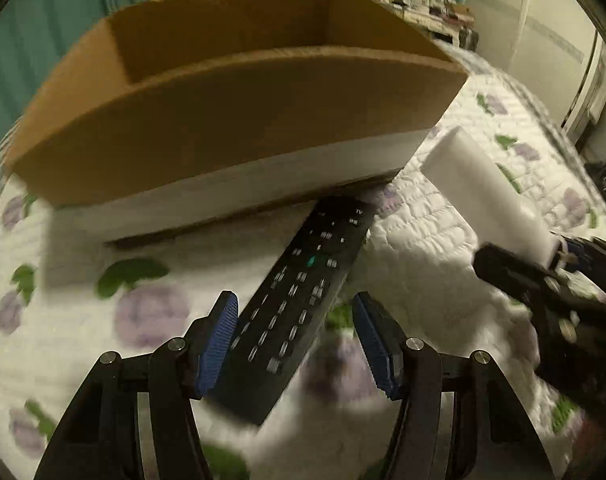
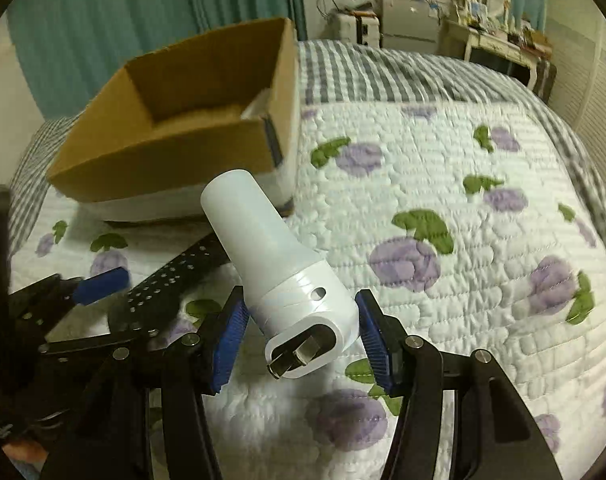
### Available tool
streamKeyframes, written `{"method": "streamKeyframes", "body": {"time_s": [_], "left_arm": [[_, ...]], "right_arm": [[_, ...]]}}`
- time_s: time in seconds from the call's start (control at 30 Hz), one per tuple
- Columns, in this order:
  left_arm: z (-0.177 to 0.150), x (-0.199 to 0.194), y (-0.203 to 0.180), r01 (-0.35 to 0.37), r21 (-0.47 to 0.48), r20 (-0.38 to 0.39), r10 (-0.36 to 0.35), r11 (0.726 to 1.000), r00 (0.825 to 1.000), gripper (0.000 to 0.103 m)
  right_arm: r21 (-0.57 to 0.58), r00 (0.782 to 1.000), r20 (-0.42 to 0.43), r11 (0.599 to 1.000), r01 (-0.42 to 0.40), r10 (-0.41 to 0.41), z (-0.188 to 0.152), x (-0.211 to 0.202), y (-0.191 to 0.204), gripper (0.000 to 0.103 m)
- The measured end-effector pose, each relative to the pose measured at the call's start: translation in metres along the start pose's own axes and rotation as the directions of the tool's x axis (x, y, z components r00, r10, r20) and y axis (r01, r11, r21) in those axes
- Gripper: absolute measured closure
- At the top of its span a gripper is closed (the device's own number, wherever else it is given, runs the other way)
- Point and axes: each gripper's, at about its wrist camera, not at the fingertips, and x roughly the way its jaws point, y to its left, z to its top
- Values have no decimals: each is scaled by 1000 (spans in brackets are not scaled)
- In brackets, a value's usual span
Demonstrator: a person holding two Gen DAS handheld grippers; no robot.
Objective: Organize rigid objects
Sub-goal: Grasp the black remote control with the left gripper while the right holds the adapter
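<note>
A black remote control (image 1: 299, 296) lies on the floral quilt, its far end against the open cardboard box (image 1: 239, 128). My left gripper (image 1: 295, 344) is open with its blue pads either side of the remote's near end; the left pad seems to touch it. My right gripper (image 2: 303, 340) is shut on a white cylindrical device (image 2: 279, 264) with a metal plug at its near end, held tilted above the quilt. The device (image 1: 487, 192) and right gripper (image 1: 559, 292) also show at the right of the left wrist view. The remote (image 2: 175, 276) and left gripper (image 2: 99, 284) show at lower left of the right wrist view.
The box (image 2: 183, 128) stands on the bed at the left and holds a white item (image 2: 259, 108) in its far corner. A striped blanket (image 2: 383, 72) lies beyond the quilt (image 2: 443, 208). Furniture with clutter (image 2: 495, 28) stands by the far wall.
</note>
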Motion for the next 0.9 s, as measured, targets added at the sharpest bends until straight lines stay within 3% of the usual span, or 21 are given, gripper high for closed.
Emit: {"method": "streamKeyframes", "body": {"time_s": [0.1,0.2,0.27,0.3,0.33,0.5,0.6,0.7,0.9], "left_arm": [[3,13,-1,0,-28,31,1,1000,1000,43],[-3,8,0,29,-34,61,-27,999,998,53],[-6,-3,-1,60,-38,73,-57,998,996,67],[-8,-9,-2,62,-33,84,-60,998,995,69],[-10,-16,-5,71,-28,95,-68,997,993,79],[-24,-47,-10,78,-30,120,-74,996,990,81],[-29,-73,-4,42,-59,174,-31,997,984,82],[-31,-94,9,81,-108,190,-60,991,980,84],[-15,-132,9,90,-154,245,-51,984,968,85]], "right_arm": [[9,1000,-13,1000,-1,1,-3,9,-5,49],[16,999,-33,1000,-6,6,-8,17,-8,49],[15,999,-37,1000,-2,3,-10,19,-10,49],[18,999,-37,1000,-2,3,-10,18,-10,49],[22,999,-34,1000,-5,6,-11,16,-11,49],[-13,1000,-2,1000,7,-7,-14,-14,-1,49],[-37,1000,20,999,13,-12,-18,-38,7,49],[-50,999,31,998,22,-20,-22,-55,12,49],[-45,997,65,998,32,-29,-24,-97,17,49]]}}
